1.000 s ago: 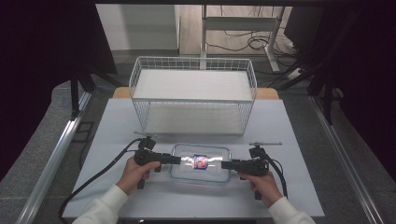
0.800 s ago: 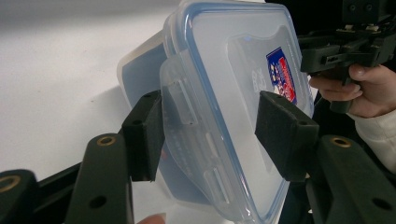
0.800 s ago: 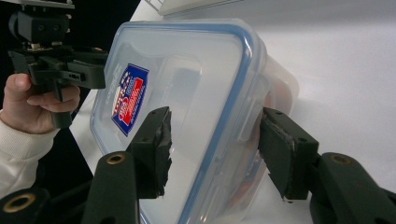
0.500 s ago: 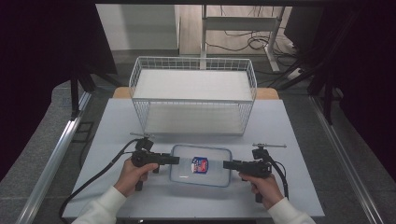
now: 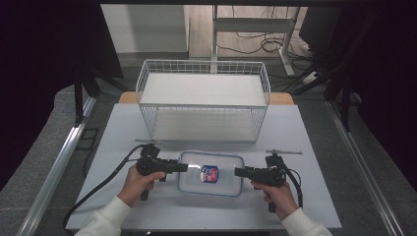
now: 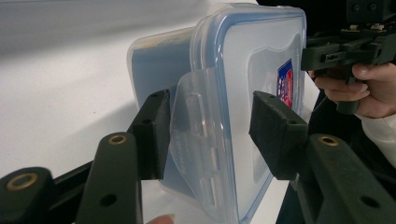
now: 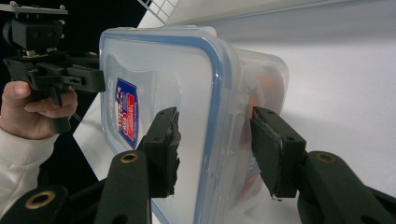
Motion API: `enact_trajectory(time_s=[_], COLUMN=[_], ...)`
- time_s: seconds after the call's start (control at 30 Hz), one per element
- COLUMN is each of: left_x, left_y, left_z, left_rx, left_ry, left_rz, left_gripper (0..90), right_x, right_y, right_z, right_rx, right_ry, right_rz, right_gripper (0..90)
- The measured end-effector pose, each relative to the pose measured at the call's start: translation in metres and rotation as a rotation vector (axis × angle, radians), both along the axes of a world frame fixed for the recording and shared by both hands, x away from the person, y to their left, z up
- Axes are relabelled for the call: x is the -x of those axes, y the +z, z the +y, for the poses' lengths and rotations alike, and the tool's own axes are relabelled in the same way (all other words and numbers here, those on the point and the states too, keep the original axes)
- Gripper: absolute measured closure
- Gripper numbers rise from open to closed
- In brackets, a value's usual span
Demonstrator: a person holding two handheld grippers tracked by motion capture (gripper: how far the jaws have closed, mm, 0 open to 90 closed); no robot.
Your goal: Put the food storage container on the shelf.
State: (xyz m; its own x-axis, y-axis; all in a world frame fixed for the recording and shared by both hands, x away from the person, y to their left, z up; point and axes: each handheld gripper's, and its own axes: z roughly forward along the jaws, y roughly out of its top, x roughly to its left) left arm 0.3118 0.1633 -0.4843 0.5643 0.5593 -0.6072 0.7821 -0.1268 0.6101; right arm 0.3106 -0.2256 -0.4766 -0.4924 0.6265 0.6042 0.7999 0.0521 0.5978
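A clear plastic container [image 5: 211, 186] with a blue-rimmed lid and a red-and-blue sticker [image 5: 210, 174] lies on the white table [image 5: 295, 128], near its front. My left gripper [image 5: 184, 167] holds the container's left end. In the left gripper view its jaws [image 6: 210, 126] have just been closing, one under the base, one on the lid, with a clear latch flap [image 6: 196, 116] between them. My right gripper [image 5: 237, 172] holds the right end. In the right gripper view its jaws [image 7: 212, 140] have also just been closing and clamp lid and base. Reddish contents show through the wall [image 7: 268, 88].
A white wire basket [image 5: 204, 101] stands behind the container, open at the top. Cables trail from both grippers toward the front edge. Metal rails run along both sides of the table, and a desk frame with cables stands beyond the basket.
Both hands stay at the container's ends. The bright glare that lay across the lid a second ago is gone, and the sticker now shows plainly.
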Motion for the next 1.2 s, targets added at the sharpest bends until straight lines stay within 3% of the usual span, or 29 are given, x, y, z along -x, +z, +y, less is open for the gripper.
enact_trajectory(time_s=[0.63,0.97,1.2], left_x=[-0.009,-0.02,-0.039], left_y=[0.013,0.023,0.021], left_z=[0.007,0.016,0.022], left_rx=[0.005,0.015,0.026], left_ry=[0.017,0.048,0.067], left_rz=[-0.043,-0.074,-0.089], left_gripper=[49.6,49.6,49.6], right_x=[-0.01,-0.03,-0.052], right_y=[0.012,0.025,0.029], right_z=[0.006,0.016,0.023], right_rx=[0.004,0.022,0.033], right_ry=[0.013,0.042,0.056], right_rz=[-0.052,-0.107,-0.136], right_gripper=[52.2,52.3,52.4])
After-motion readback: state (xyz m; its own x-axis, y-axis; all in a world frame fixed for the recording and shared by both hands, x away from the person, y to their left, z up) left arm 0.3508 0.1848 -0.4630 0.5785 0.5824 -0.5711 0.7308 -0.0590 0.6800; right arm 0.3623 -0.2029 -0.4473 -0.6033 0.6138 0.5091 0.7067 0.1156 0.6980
